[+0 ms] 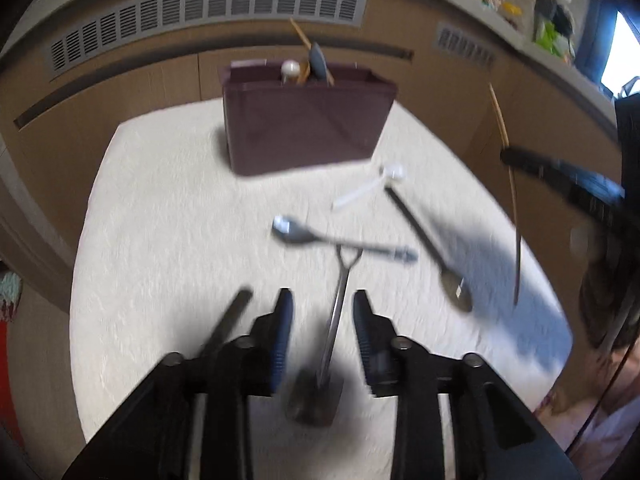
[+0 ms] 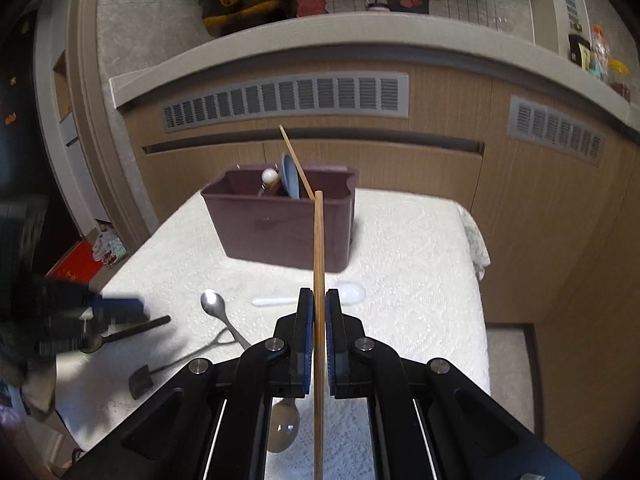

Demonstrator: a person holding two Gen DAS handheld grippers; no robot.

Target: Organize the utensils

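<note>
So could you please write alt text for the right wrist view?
The right gripper is shut on a chopstick pointing toward a maroon bin that already holds utensils. Spoons lie on the white cloth.

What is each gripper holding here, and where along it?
The right gripper clamps a wooden chopstick partway along its shaft. The left gripper holds nothing; its open jaws straddle a shovel-shaped spoon on the table.

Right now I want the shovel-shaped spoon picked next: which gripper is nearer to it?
Left. The left gripper hangs open straddling the shovel-shaped spoon; the right gripper is off to its side, holding a chopstick.
</note>
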